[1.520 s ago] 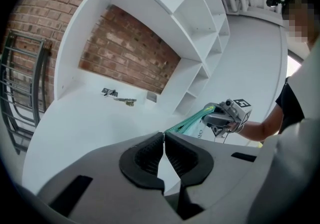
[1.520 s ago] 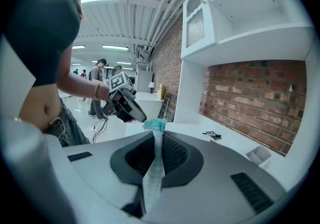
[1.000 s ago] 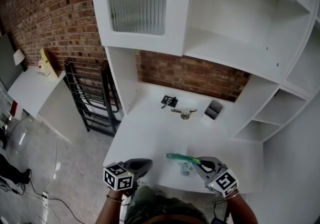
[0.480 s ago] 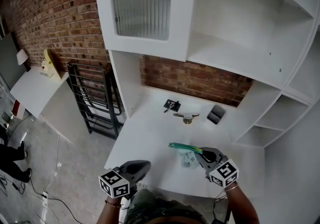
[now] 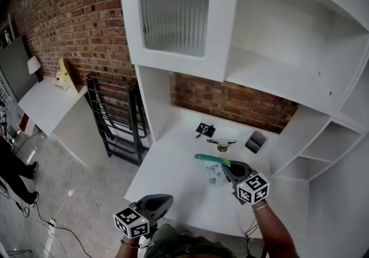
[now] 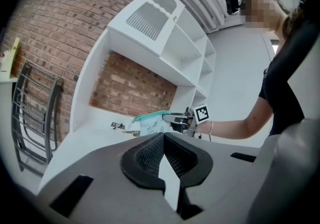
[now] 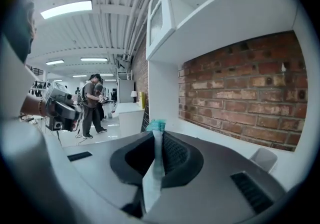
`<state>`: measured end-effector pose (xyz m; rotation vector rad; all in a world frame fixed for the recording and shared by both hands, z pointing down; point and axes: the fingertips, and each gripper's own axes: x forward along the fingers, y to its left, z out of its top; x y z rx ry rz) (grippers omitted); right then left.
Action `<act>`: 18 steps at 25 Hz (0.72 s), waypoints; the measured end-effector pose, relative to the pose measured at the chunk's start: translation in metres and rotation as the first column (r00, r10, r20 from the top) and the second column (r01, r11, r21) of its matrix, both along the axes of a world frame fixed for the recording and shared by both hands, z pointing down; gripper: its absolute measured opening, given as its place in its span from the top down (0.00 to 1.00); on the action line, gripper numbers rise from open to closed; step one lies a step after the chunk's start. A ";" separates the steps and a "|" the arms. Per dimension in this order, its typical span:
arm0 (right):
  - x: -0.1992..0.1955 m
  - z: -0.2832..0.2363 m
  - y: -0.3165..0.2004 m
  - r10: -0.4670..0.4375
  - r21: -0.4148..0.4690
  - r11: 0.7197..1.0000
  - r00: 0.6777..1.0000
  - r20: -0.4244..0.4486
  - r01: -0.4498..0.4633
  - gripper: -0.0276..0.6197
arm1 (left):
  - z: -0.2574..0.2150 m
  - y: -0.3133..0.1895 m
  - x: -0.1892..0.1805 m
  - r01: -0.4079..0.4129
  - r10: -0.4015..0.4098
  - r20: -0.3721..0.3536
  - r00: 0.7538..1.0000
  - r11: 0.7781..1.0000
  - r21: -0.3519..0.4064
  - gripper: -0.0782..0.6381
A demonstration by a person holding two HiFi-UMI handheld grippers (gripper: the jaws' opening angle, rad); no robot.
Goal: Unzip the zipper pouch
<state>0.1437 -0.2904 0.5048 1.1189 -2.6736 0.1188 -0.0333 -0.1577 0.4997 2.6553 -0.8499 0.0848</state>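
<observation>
- Both jaws of the right gripper point(image 7: 158, 140) are pressed together on the zipper pouch point(image 7: 151, 180), which runs as a thin pale strip between the pads with its teal top edge sticking out past the tips
- From the head view, the right gripper point(image 5: 226, 166) holds the zipper pouch point(image 5: 212, 175) by the right end of that teal edge; the pale printed body hangs below the edge, over the white desk point(image 5: 173, 164)
- Whether the bottom of the pouch touches the desk cannot be told
- In the left gripper view the left gripper point(image 6: 163, 135) has its jaws closed on each other with nothing between them
- It sits low at the near-left edge of the desk, well apart from the pouch, with the left gripper point(image 5: 168, 198) pointing toward the desk
- Looking along its jaws, the pouch point(image 6: 150, 124) shows ahead, pinched by the right gripper point(image 6: 168, 116), whose marker cube and the person's forearm trail to the right
- Farther back on the desk lie a small black clip point(image 5: 203, 130), a metal piece point(image 5: 222, 145) and a dark holder point(image 5: 255, 141), all close to the brick wall point(image 5: 230, 98) at the back of the alcove
- Above the desk hangs a white cabinet door point(image 5: 174, 9) with ribbed glass, with open white shelves to its right
- Left of the desk stand a black rack point(image 5: 112, 118) and a white side table point(image 5: 43, 98) bearing a yellow object point(image 5: 66, 74)
- Some people point(image 7: 92, 103) stand far off in the room in the right gripper view
</observation>
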 end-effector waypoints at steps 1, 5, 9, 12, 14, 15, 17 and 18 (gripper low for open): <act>-0.001 0.002 -0.007 0.005 -0.012 1.000 1.000 0.009 -0.005 0.94 | 0.000 0.000 -0.002 0.008 -0.008 -0.001 1.000 1.000 -0.001 0.89; -0.002 0.012 -0.034 0.052 -0.071 0.996 0.996 0.069 -0.047 0.94 | -0.001 0.001 -0.013 0.041 -0.041 0.004 0.999 0.999 -0.005 0.89; 0.002 0.018 -0.061 0.109 -0.130 0.987 0.984 0.140 -0.091 0.94 | 0.000 0.002 -0.021 0.069 -0.069 0.008 0.998 0.998 -0.008 0.89; 0.001 0.025 -0.073 0.140 -0.166 0.980 0.977 0.159 -0.113 0.94 | -0.001 0.002 -0.028 0.087 -0.086 0.012 0.996 0.996 -0.010 0.89; 0.002 0.034 -0.079 0.164 -0.200 0.971 0.972 0.167 -0.129 0.94 | -0.001 0.002 -0.031 0.093 -0.093 0.013 0.996 0.996 -0.014 0.89; 0.004 0.041 -0.080 0.179 -0.221 0.965 0.967 0.179 -0.138 0.94 | -0.001 0.002 -0.032 0.097 -0.096 0.014 0.995 0.995 -0.016 0.89; 0.011 0.056 -0.081 0.217 -0.268 0.951 0.952 0.217 -0.156 0.94 | -0.001 0.001 -0.032 0.106 -0.105 0.014 0.994 0.994 -0.025 0.89; 0.015 0.062 -0.082 0.236 -0.286 0.944 0.944 0.230 -0.166 0.94 | -0.001 0.000 -0.032 0.109 -0.109 0.013 0.994 0.994 -0.029 0.89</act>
